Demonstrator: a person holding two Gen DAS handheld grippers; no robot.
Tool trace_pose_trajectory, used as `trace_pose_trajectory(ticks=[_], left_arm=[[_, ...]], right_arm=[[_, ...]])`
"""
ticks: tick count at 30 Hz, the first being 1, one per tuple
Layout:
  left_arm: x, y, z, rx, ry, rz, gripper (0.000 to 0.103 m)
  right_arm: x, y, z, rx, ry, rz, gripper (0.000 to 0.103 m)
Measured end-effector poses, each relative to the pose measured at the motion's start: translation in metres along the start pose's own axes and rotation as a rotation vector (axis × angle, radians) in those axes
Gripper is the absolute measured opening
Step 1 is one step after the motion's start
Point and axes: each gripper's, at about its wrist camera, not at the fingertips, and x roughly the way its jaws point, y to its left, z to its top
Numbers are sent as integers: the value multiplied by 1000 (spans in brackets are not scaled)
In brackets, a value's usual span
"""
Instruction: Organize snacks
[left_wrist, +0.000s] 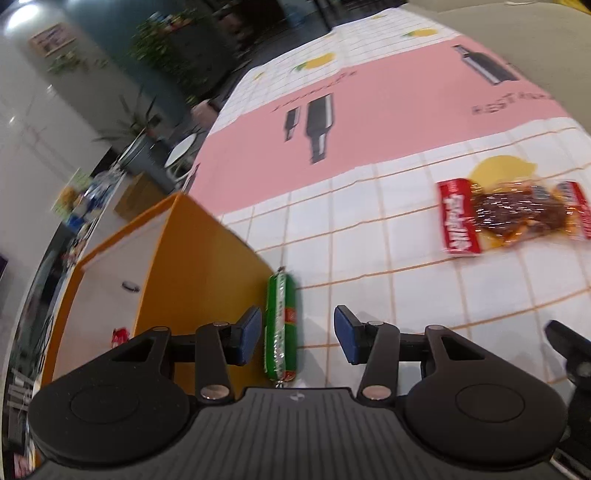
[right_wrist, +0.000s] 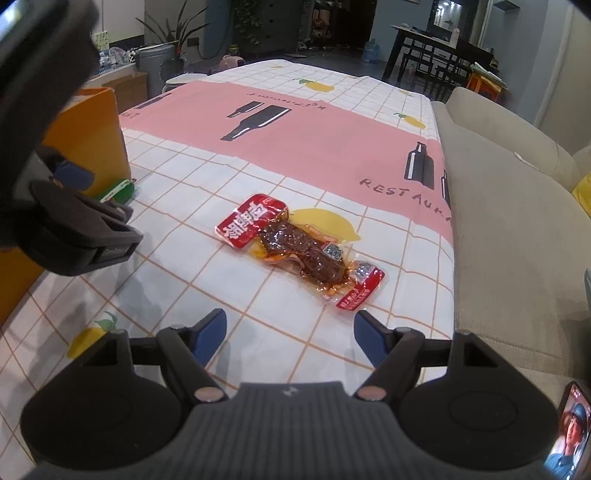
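A green sausage stick (left_wrist: 280, 326) lies on the tablecloth right beside the orange box (left_wrist: 199, 266). My left gripper (left_wrist: 297, 339) is open just above it, with the sausage between the fingers, nearer the left one. A red packet of brown meat snack (left_wrist: 511, 214) lies further right on the cloth. In the right wrist view the same packet (right_wrist: 301, 251) lies just ahead of my open, empty right gripper (right_wrist: 290, 338). The left gripper's body (right_wrist: 66, 218) and the sausage's green end (right_wrist: 120, 190) show at the left.
The orange box (right_wrist: 92, 136) has a white inside with a small red item (left_wrist: 120, 336) in it. A pink and white checked tablecloth (right_wrist: 295, 147) covers the table. A beige sofa (right_wrist: 517, 221) runs along the right edge. A phone (right_wrist: 570, 432) shows at the lower right.
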Motion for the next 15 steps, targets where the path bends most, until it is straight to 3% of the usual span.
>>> trace_pose_trajectory(ticks=[6, 11, 13, 15], left_arm=[[17, 2, -5, -58, 55, 12, 44], [16, -3, -9, -52, 26, 35, 37], [11, -1, -10, -72, 9, 8, 33], [-1, 2, -10, -72, -36, -83, 18]], right_arm=[[-1, 0, 2, 26, -6, 13, 74], [2, -1, 1, 46, 6, 7, 74], [2, -3, 1, 55, 6, 4, 74], [3, -5, 2, 65, 8, -4, 74]])
